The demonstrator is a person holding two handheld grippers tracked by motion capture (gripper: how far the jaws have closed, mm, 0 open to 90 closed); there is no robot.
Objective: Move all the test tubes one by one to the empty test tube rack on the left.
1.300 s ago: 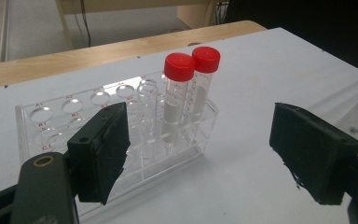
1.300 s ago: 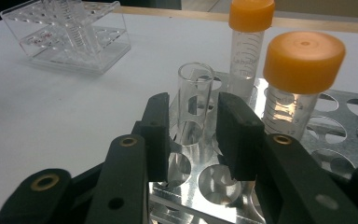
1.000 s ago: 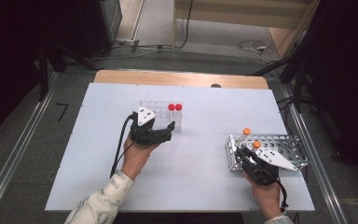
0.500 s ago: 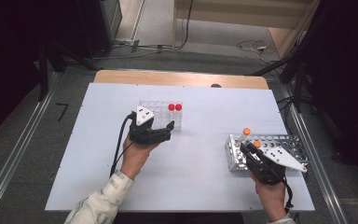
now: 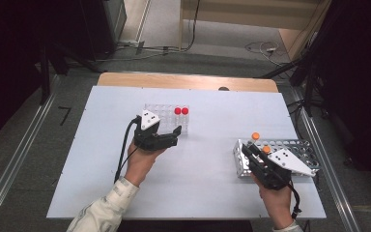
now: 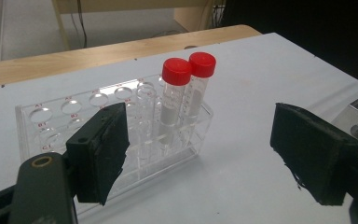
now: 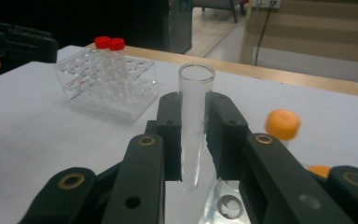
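1. Right gripper (image 7: 193, 140) clamps an uncapped tube (image 7: 195, 116) above the metal rack (image 5: 290, 145), right.
2. Left gripper (image 6: 200, 154), jaws apart, waits beside the clear rack (image 6: 121, 126).
3. Keep the tube upright; lift clear before carrying left.

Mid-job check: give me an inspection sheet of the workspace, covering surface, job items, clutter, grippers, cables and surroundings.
Surface: white tabletop, wooden strip along the far edge.
Job's things: clear uncapped tube held upright; metal perforated rack with two orange-capped tubes; clear plastic rack with two red-capped tubes.
Clutter: nothing seen.
Grippers: right gripper shut on the clear tube above the metal rack; left gripper open, empty, beside the plastic rack.
Cables: black cable trailing from the left gripper.
Surroundings: grey floor, dark stands.
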